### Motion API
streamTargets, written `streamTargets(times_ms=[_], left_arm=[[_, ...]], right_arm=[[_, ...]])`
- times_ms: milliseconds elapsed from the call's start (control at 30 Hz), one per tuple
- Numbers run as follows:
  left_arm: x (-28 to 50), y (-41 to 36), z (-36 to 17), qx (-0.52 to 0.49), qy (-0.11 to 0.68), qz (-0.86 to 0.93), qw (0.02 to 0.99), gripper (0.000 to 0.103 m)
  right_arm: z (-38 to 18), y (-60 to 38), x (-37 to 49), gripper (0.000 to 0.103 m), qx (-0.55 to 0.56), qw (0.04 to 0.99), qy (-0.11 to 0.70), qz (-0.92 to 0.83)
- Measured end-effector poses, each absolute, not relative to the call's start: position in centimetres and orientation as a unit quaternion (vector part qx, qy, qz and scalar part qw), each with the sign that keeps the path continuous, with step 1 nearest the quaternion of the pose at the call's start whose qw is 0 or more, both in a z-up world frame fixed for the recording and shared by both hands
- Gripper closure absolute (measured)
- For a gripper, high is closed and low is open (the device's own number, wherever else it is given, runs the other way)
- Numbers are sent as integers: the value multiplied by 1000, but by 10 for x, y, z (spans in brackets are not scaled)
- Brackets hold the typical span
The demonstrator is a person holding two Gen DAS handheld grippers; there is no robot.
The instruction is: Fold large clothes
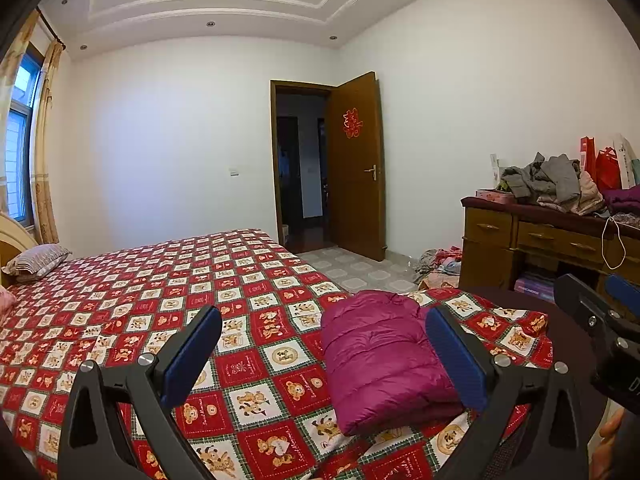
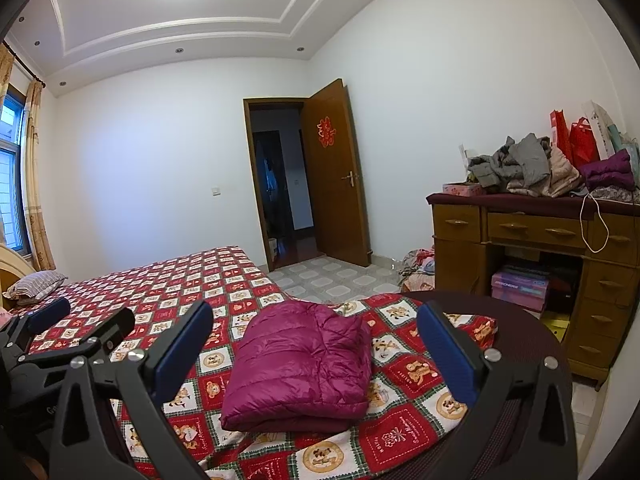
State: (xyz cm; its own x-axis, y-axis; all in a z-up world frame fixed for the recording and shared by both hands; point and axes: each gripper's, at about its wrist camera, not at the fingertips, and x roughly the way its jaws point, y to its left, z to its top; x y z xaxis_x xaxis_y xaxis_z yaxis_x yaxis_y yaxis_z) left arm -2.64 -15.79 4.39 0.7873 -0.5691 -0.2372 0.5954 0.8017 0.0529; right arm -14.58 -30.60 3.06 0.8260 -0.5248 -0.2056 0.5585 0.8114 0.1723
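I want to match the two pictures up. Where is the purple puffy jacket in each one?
Left wrist view: the folded purple jacket lies right of centre on the bed, against the right finger.
Right wrist view: the jacket lies at lower centre, between the open fingers.
Shared landmark: the open brown door with a red paper decoration.

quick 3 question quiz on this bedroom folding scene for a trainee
1. True or false: the magenta puffer jacket lies folded on the bed.
2. Are the left hand-held gripper and right hand-held gripper open or shut?
3. Where is the heap of unfolded clothes? A) on the wooden dresser B) on the pillow C) hanging on the door

Key: 1 true; 2 both open, holding nothing; 3 A
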Motion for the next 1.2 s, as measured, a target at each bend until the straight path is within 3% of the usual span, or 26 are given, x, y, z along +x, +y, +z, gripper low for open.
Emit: streamTargets(times_ms=[1200], left_arm=[[-18, -162, 45, 52, 112, -295, 948, 1]], right_arm=[[30, -302, -145, 0, 115, 948, 80, -286]])
